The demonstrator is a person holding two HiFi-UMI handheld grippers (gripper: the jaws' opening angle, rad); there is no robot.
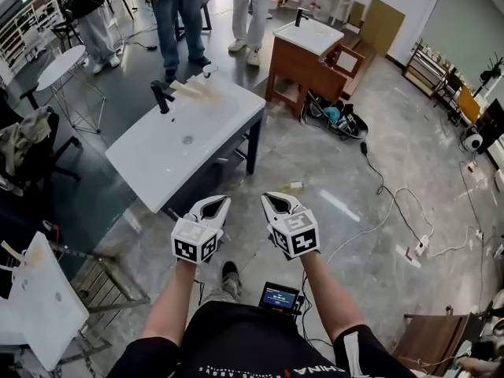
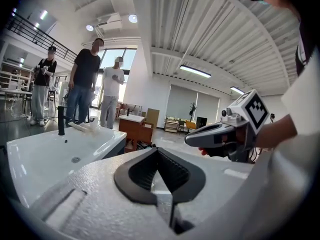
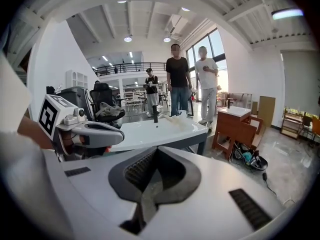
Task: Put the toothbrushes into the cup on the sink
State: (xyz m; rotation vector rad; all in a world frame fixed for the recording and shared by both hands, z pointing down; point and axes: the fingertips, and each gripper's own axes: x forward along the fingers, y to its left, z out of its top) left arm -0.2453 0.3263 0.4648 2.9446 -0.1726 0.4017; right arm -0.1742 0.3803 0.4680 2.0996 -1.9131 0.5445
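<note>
A white sink (image 1: 157, 160) on a dark stand is ahead and to the left, with a black faucet (image 1: 161, 97) at its far side. Pale toothbrushes (image 1: 189, 90) lie on the sink's far rim beside a small white cup (image 1: 209, 70). My left gripper (image 1: 213, 203) and right gripper (image 1: 276, 200) hang side by side over the floor, well short of the sink. Both are shut with nothing between their jaws. In the left gripper view the sink (image 2: 45, 154), toothbrushes (image 2: 80, 127) and right gripper (image 2: 192, 140) show. The right gripper view shows the sink (image 3: 150, 134) and left gripper (image 3: 119, 137).
Three people stand beyond the sink (image 1: 177, 14). A wooden vanity (image 1: 311, 53) is at the back right, with bags and cables (image 1: 378, 187) on the floor. A round white table (image 1: 67, 65) and a chair with clothes (image 1: 27, 144) are to the left.
</note>
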